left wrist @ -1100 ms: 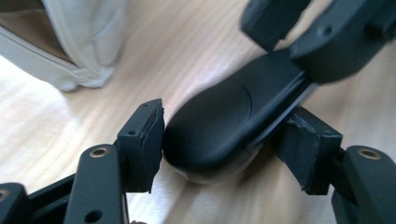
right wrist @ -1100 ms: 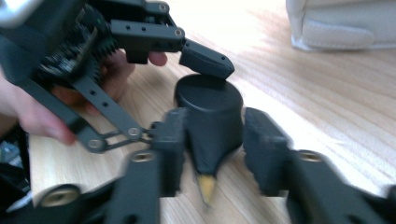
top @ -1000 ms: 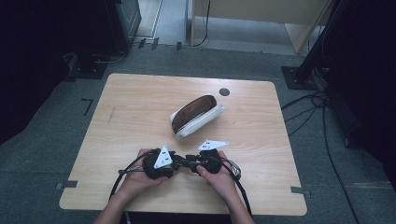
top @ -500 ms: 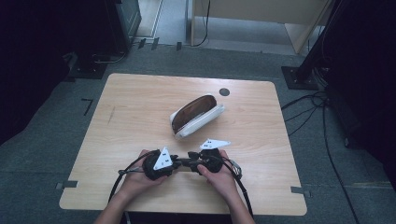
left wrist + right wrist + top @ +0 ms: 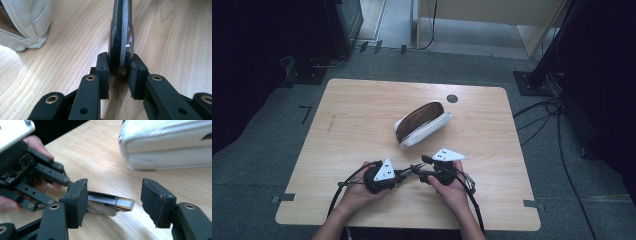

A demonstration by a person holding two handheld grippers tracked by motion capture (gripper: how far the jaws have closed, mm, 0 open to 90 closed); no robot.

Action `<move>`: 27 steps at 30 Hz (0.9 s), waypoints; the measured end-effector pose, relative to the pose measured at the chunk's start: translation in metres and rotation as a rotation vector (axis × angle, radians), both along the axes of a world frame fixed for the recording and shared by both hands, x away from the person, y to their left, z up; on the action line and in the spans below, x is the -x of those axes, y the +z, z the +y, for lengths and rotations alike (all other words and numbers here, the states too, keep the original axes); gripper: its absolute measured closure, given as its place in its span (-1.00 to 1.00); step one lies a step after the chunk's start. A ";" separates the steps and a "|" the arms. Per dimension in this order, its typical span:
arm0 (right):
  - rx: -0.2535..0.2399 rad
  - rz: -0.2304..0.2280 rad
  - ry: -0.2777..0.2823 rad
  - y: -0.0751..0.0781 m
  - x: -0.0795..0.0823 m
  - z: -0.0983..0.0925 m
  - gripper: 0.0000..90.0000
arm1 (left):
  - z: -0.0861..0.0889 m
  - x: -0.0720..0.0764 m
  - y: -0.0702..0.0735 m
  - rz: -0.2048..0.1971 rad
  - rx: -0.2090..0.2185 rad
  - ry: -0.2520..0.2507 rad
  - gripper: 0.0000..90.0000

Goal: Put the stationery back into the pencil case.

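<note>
Left gripper (image 5: 408, 172): jaws have just been closing and now clamp a thin dark object with a clear lens, probably folded glasses (image 5: 121, 37), held edge-on just above the wooden table (image 5: 362, 110). Right gripper (image 5: 424, 170): jaws have just been opening and stand apart, the glasses between them, pads off. A white glasses case (image 5: 422, 124) lies open beyond both.

Light wood table (image 5: 362, 115), grey carpet floor (image 5: 267, 165), dark surroundings.
</note>
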State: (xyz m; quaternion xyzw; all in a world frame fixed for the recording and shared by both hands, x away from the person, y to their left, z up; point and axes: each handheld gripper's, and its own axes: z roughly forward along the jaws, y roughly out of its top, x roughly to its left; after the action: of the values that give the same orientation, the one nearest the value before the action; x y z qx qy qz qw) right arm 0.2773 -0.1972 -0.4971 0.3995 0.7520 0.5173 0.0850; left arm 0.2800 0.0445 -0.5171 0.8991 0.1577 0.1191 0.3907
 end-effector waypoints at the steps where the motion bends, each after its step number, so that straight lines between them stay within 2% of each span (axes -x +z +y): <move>1: -0.008 -0.011 -0.010 0.002 0.001 -0.003 -0.14 | 0.000 0.000 0.000 0.007 0.004 0.004 0.65; 4: -0.033 -0.040 -0.039 0.005 0.002 -0.010 -0.16 | 0.002 -0.001 0.001 0.021 0.011 0.019 0.65; 7: -0.044 -0.062 -0.073 0.008 0.005 -0.018 -0.20 | 0.006 -0.003 0.002 0.042 0.037 0.031 0.66; 10: -0.035 -0.074 -0.121 0.010 0.007 -0.029 -0.28 | 0.010 -0.005 0.004 0.070 0.065 0.048 0.65; 13: -0.027 -0.078 -0.166 0.010 0.010 -0.039 -0.34 | 0.014 -0.006 0.007 0.076 0.080 0.061 0.66; 18: 0.009 -0.070 -0.231 0.006 0.014 -0.058 -0.45 | 0.021 -0.007 0.015 0.087 0.126 0.082 0.66; 20: 0.029 -0.064 -0.256 0.004 0.016 -0.065 -0.54 | 0.023 -0.007 0.019 0.087 0.129 0.083 0.66; 25: 0.085 -0.038 -0.302 -0.004 0.023 -0.082 -0.71 | 0.031 -0.008 0.028 0.088 0.162 0.105 0.66; 27: 0.123 -0.040 -0.328 -0.007 0.026 -0.088 -0.74 | 0.035 -0.009 0.031 0.087 0.172 0.113 0.66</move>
State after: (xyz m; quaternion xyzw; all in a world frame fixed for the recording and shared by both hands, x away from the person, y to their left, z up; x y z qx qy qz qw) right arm 0.2516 -0.2848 -0.5041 0.5003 0.7052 0.4576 0.2074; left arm 0.2893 0.0792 -0.4862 0.8563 0.2343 0.0880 0.4518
